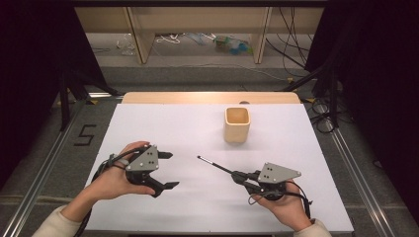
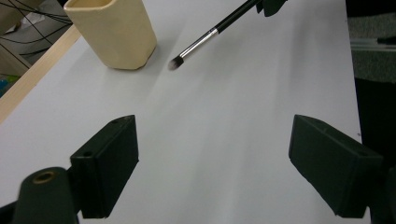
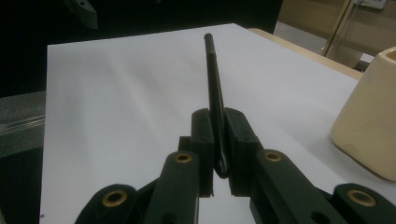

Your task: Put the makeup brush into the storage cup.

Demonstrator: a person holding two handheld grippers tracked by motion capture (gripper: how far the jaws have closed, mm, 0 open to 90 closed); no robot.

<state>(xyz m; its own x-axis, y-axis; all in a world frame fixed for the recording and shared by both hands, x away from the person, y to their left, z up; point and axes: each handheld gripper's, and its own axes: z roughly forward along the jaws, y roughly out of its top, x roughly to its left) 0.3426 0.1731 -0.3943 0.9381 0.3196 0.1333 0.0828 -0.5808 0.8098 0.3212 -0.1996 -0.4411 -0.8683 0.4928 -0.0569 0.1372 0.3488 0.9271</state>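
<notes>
- Over the white table, the right gripper is clamped on a makeup brush by its handle end, bristles pointing away from the hand.
- Left gripper: jaws spread wide, nothing between them.
- Done: brush picked up. Left, probably (judging by the aim): dropping it into the beige cup, which looks empty.
</notes>
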